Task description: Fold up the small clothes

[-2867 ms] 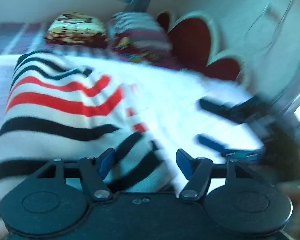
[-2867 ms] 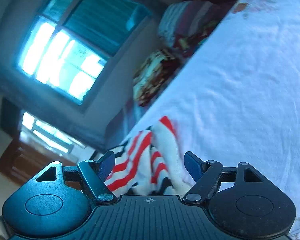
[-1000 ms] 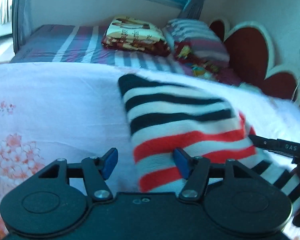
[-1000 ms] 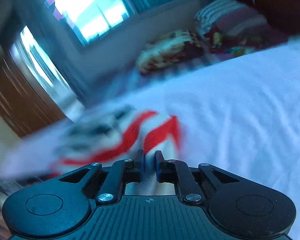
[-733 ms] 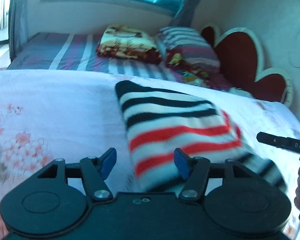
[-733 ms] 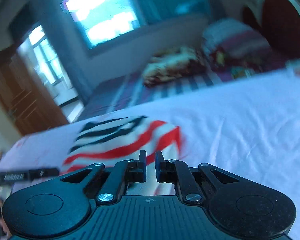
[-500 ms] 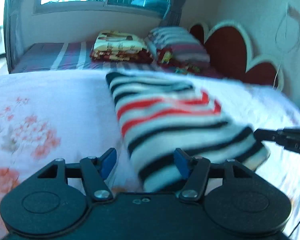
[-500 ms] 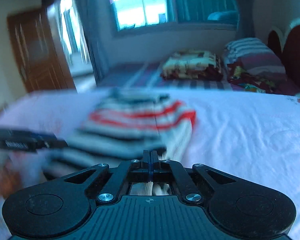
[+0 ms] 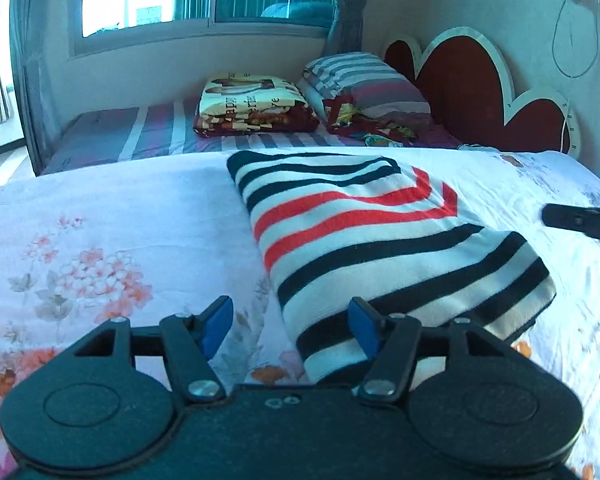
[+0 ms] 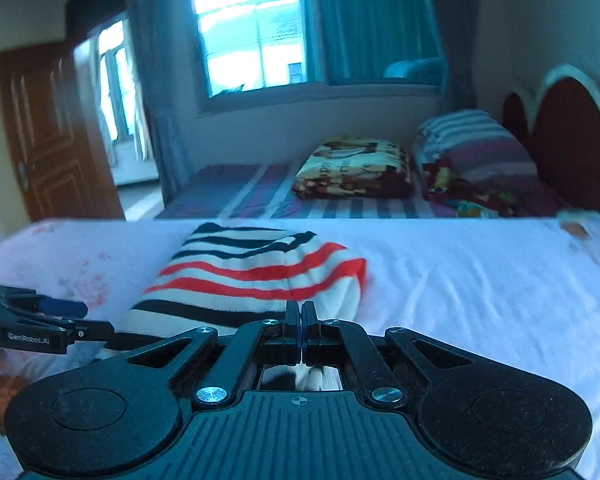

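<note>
Folded since earlier, striped sweater point(image 9: 364, 236) lies mid-frame on the bed point(image 9: 100, 216).
Left gripper point(image 9: 290, 322) jaws open; right gripper point(image 10: 301, 322) jaws closed, empty.

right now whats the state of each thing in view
striped garment: folded, lying flat on the bed
left claw: open, nothing gripped
right claw: shut, nothing visibly held
blanket: folded
window: shut
door: open
</note>
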Tool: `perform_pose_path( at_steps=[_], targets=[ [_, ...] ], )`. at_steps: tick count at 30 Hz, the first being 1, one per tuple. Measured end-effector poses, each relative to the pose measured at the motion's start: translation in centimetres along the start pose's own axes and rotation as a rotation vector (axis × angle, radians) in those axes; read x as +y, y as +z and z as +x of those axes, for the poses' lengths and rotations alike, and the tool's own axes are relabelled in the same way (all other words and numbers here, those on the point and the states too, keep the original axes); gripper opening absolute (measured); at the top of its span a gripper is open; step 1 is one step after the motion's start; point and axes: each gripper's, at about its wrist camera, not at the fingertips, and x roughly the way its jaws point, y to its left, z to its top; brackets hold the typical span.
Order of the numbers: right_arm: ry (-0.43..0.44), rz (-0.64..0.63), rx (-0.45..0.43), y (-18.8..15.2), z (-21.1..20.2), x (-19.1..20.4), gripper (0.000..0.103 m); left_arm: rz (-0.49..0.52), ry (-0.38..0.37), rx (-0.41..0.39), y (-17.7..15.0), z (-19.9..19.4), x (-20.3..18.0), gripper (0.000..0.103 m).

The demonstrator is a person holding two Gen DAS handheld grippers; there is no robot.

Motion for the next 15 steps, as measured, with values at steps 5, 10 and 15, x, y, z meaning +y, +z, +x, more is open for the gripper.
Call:
perform_pose_path(
  at_steps=[5,10,15],
  targets=[
    [-0.005,0.017,0.192,-2.8,4.7,-1.1,0.0,0.003,0.031,0.064,-1.5,1.9,-0.8,0.065],
    [-0.019,0.018,0.106,-1.9,0.9,-0.4,0.0,-0.065,-0.015,0.018,-1.7,-0.7,0.6,0.063],
    [-0.041,0.005,0.235,-4.6,3.3,-0.3,0.0,-0.059,0.002,0.062,-3.0,0.6,0.7,0.066]
  ],
)
